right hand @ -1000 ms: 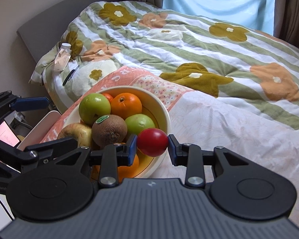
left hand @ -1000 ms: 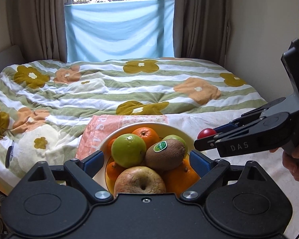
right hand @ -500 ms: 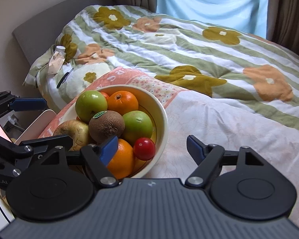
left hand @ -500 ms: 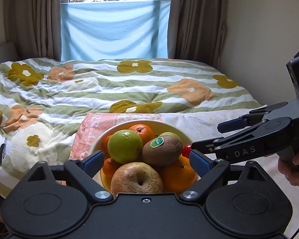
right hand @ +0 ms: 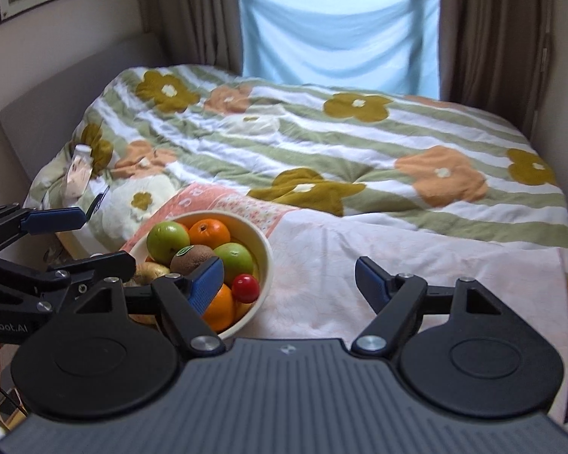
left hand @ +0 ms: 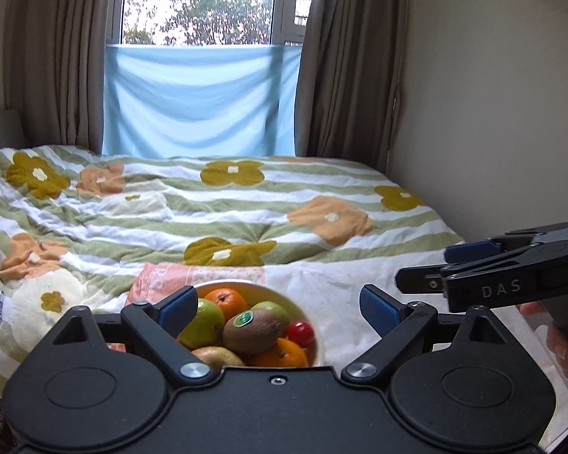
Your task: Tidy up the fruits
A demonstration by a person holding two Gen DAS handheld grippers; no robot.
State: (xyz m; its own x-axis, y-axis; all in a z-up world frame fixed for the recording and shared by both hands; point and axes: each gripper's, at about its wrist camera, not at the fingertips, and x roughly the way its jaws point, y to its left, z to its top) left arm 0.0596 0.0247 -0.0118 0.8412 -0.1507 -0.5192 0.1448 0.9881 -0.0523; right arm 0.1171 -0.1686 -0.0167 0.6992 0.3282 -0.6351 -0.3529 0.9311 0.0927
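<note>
A cream bowl point(right hand: 266, 265) on the bed holds green apples point(right hand: 167, 240), oranges point(right hand: 209, 232), a kiwi point(right hand: 190, 258) with a sticker, a brownish pear point(left hand: 216, 355) and a small red fruit point(right hand: 245, 288) at its right side. The bowl also shows in the left wrist view point(left hand: 309, 317). My right gripper point(right hand: 288, 283) is open and empty, raised behind and right of the bowl. My left gripper point(left hand: 278, 308) is open and empty, raised above the bowl's near side. Each gripper shows in the other's view: the right one point(left hand: 424, 265), the left one point(right hand: 98, 240).
The bowl stands on a pink cloth point(right hand: 227, 200) and a white sheet point(right hand: 416, 265) over a floral striped duvet point(right hand: 340, 140). A bottle point(right hand: 77, 168) lies by the pillow at left. Walls, curtains and a window with a blue drape point(left hand: 197, 102) lie beyond.
My right gripper opened and left the small red fruit in the bowl. Both grippers then pulled up and back from the bowl.
</note>
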